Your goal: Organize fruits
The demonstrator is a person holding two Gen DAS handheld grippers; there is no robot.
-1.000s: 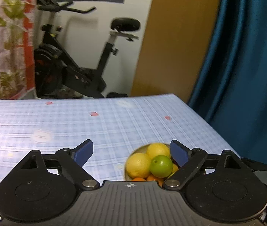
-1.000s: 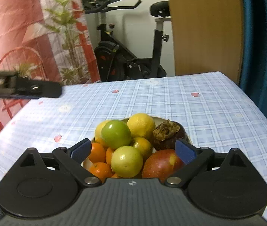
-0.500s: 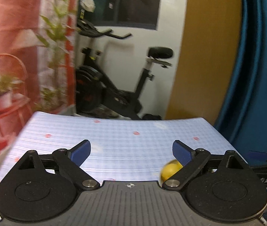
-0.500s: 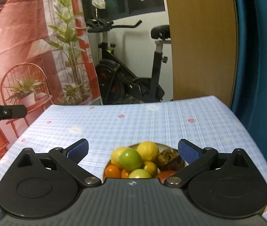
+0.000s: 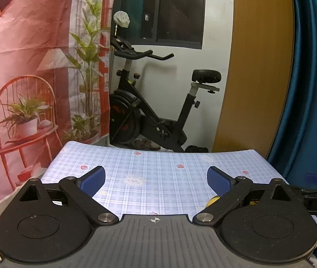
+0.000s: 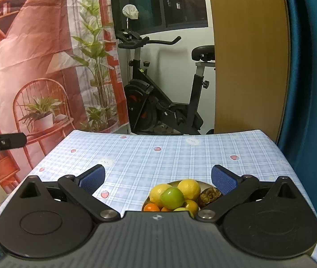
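Note:
A bowl [image 6: 204, 181] heaped with fruits sits low in the right wrist view: two lemons [image 6: 188, 188], a green fruit [image 6: 172, 198], oranges [image 6: 151, 207] and a dark brown fruit [image 6: 209, 195]. My right gripper [image 6: 157, 178] hangs above and behind the bowl, open, its pads touching no fruit. My left gripper [image 5: 156, 178] is held over the blue checked tablecloth [image 5: 158, 167] with its jaws opening and nothing between them. Only a yellow sliver of fruit [image 5: 213, 201] peeks out behind its right finger. Part of the other gripper shows at each view's edge.
An exercise bike [image 5: 158, 116] stands beyond the table's far edge. A wooden panel [image 5: 254, 67] and a blue curtain [image 5: 314, 78] are at the right, and a printed red backdrop [image 5: 24, 67] hangs at the left. The cloth [image 6: 180, 154] beyond the bowl is bare.
Both grippers have risen and drawn back from the bowl. The left view has swung away, so the fruits have almost left it. Both pairs of jaws stand a little wider.

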